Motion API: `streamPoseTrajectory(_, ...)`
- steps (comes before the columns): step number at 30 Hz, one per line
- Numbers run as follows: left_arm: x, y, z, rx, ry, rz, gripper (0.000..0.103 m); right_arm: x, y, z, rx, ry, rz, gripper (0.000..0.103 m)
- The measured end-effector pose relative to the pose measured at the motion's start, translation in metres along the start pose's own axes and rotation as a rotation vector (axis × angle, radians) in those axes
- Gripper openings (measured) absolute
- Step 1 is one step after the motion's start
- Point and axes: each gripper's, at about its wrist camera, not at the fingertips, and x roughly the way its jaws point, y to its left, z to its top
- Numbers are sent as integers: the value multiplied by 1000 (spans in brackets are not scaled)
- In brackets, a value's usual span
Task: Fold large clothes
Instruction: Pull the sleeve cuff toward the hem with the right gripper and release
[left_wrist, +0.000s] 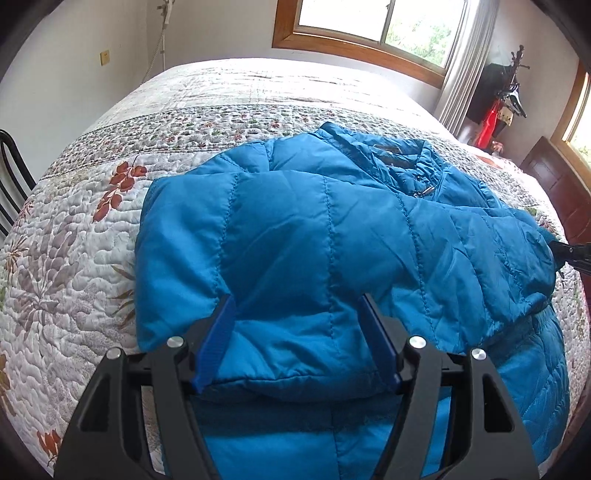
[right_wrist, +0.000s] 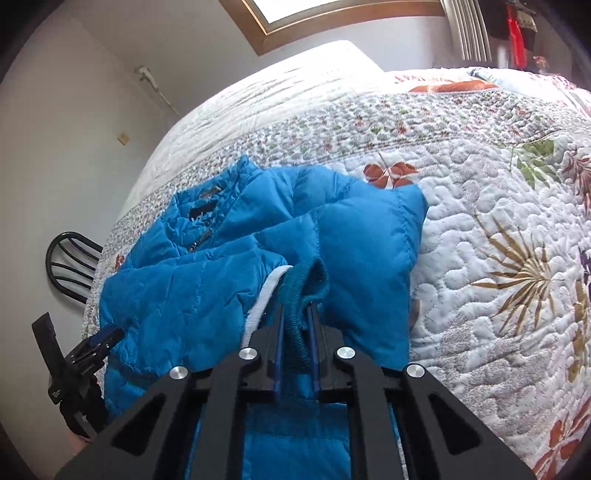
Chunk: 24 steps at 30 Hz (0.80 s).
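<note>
Fingers (right_wrist: 312, 325) of the right gripper (right_wrist: 295, 314) are clamped on the blue puffer jacket's (left_wrist: 314, 229) knit cuff (right_wrist: 306, 291), while the left gripper (left_wrist: 297, 306) is spread wide over a folded sleeve (left_wrist: 258, 236) on the floral quilt (left_wrist: 66, 258)

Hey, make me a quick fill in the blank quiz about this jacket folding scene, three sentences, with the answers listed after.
1. The puffer jacket lying on the quilted bedspread is ____ in colour.
2. The right gripper is shut on the jacket's knit ____.
3. The left gripper has its jaws ____, with the folded sleeve between them.

Missing words: blue; cuff; open
</note>
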Motion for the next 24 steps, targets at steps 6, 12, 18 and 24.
streamPoseTrajectory(6,9,-7,-4,32,11,17,68,34,-14,-10,11,78,-76,11)
streamPoseTrajectory(12,2,-1,-1,3,17,-2,68,12,-9,-11,14,41,-106,18)
streamPoseTrajectory(18,-9,-12,1,13,-11,18,68,-18,31,-13,-120,-45,-160,23)
streamPoseTrajectory(24,10,-13,-3,42,15,48,69,29,36,-10,-128,71,-179,22)
